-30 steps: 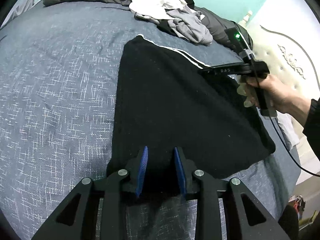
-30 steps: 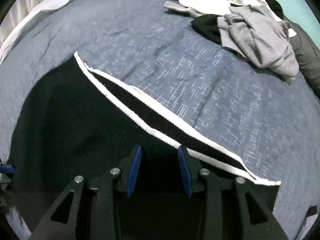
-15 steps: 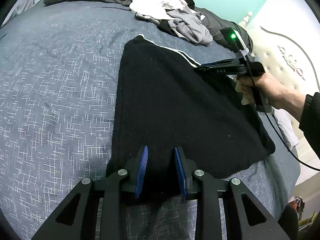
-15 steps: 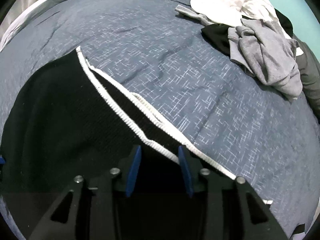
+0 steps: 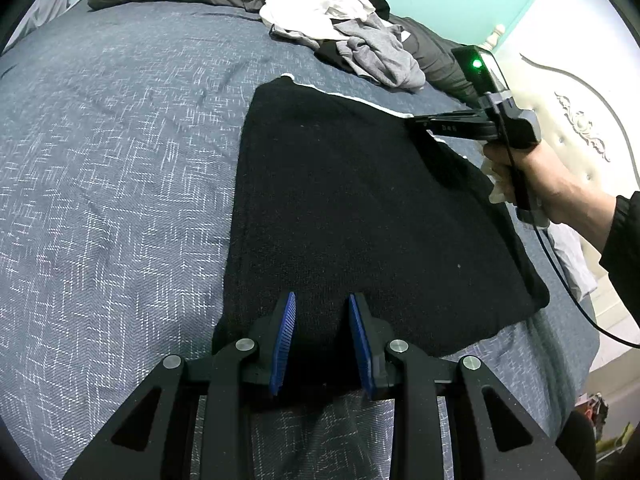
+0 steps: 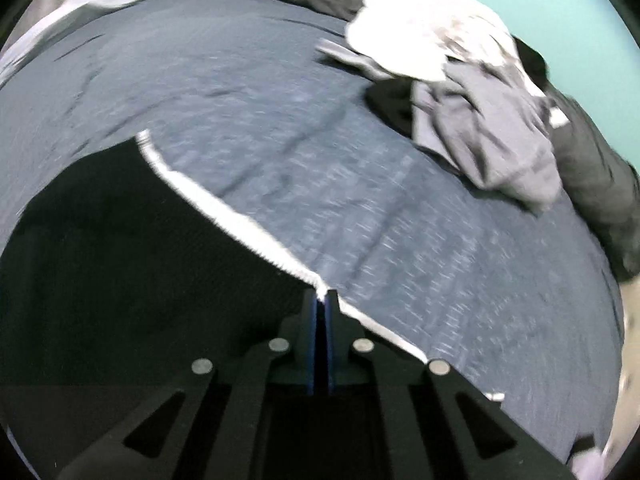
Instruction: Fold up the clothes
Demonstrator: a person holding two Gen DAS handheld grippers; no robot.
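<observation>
While flat, knit black garment white-ribbed hem pinched.

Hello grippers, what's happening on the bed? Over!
Right gripper shut on black garment's white-trimmed edge. Left gripper open over near hem. Clothes pile far off, nothing blocking.

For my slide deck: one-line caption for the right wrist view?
Right tool shut on the white-trimmed edge of the black garment on the blue bedspread.

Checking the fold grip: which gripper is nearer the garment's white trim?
Right. The right gripper is shut on the white trim; the left gripper is open at the opposite edge.
</observation>
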